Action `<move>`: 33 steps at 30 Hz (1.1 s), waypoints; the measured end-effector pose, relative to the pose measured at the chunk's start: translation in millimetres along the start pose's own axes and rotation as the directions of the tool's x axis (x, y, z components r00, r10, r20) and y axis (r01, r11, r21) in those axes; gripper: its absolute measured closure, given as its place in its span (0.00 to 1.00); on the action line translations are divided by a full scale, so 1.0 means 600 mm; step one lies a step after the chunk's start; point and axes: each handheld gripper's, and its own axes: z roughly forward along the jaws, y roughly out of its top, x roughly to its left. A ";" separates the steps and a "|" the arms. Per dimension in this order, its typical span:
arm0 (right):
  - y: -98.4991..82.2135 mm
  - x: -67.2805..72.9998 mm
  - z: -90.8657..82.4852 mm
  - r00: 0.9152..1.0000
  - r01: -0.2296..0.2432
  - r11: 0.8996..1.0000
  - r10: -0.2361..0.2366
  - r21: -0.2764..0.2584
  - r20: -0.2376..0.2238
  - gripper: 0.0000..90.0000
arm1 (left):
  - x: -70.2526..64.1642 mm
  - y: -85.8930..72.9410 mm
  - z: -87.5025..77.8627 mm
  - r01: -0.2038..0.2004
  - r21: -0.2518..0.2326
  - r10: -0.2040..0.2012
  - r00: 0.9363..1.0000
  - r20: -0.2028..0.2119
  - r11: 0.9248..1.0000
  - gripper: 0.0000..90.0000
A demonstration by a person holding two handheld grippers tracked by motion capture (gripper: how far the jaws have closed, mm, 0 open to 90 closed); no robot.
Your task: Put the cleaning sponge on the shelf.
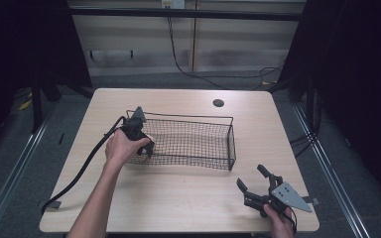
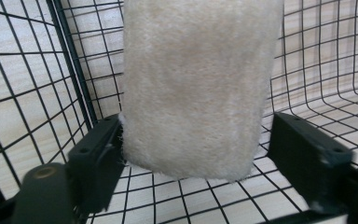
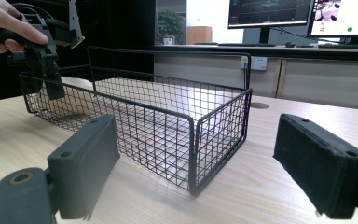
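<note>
Reaching into the left end of a black wire basket (image 1: 213, 121), the left tongs (image 1: 148, 148) are held by the person's left hand (image 1: 121, 148), with the cable trailing off toward the near left edge of the surface (image 1: 178, 198). In the left gripper view, a cream fuzzy cylinder (image 2: 198, 88) is seen standing upright between the two black jaws, inside the basket, close to its end wall. The left jaw is seen right against the cylinder's side, while a clear gap is left between the cylinder and the right jaw; the pads are not pressed on it from both sides, so the left tongs are judged open, with the cylinder between them. Whether the cylinder's lower end is resting on the mesh floor cannot be told for certain.

The right tongs (image 1: 254, 184) are held by the right hand (image 1: 280, 219) near the front right corner of the surface, well apart from the basket, with the grey three-cornered plate on top. Their jaws are spread wide and nothing is held between them. In the right gripper view, the basket is seen beyond these jaws, set on the light wood surface, with the left tongs dipped into its far end. A dark round hole (image 1: 218, 103) is seen in the surface behind the basket.
</note>
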 end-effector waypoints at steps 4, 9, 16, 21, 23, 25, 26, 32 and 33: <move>0.000 0.000 0.000 1.000 -0.001 1.000 0.001 0.000 0.000 0.15 | 0.001 -0.002 -0.004 -0.019 -0.016 0.018 1.000 -0.012 1.000 0.21; 0.000 0.000 0.000 1.000 0.000 1.000 0.000 0.000 -0.001 0.15 | 0.003 -0.004 -0.015 -0.019 -0.052 0.020 1.000 0.010 0.998 0.20; 0.000 0.000 0.000 1.000 -0.001 1.000 0.001 0.001 0.000 0.15 | 0.006 -0.006 -0.026 -0.045 -0.076 0.047 0.999 0.026 0.996 0.20; 0.000 0.000 0.000 1.000 -0.001 1.000 0.001 0.001 0.000 0.15 | 0.007 -0.011 -0.036 -0.056 -0.101 0.061 0.997 0.040 0.993 0.20; 0.000 0.000 0.000 1.000 0.000 1.000 0.000 0.001 -0.001 0.15 | 0.008 -0.013 -0.040 -0.072 -0.104 0.077 0.996 0.046 0.992 0.20; 0.000 0.000 0.000 1.000 0.001 1.000 -0.001 0.001 0.001 0.15 | 0.009 -0.015 -0.043 -0.074 -0.115 0.079 0.996 0.044 0.991 0.20; 0.000 0.000 0.000 1.000 0.001 1.000 -0.001 0.001 0.001 0.15 | 0.009 -0.016 -0.045 -0.079 -0.123 0.084 0.996 0.041 0.989 0.20; 0.000 0.000 0.000 1.000 -0.001 1.000 0.001 0.001 0.000 0.15 | 0.008 -0.024 -0.052 -0.118 -0.152 0.126 0.991 0.043 0.981 0.20; 0.000 0.000 0.000 1.000 0.000 1.000 0.000 0.001 0.001 0.15 | 0.007 -0.025 -0.053 -0.123 -0.158 0.131 0.990 0.042 0.980 0.20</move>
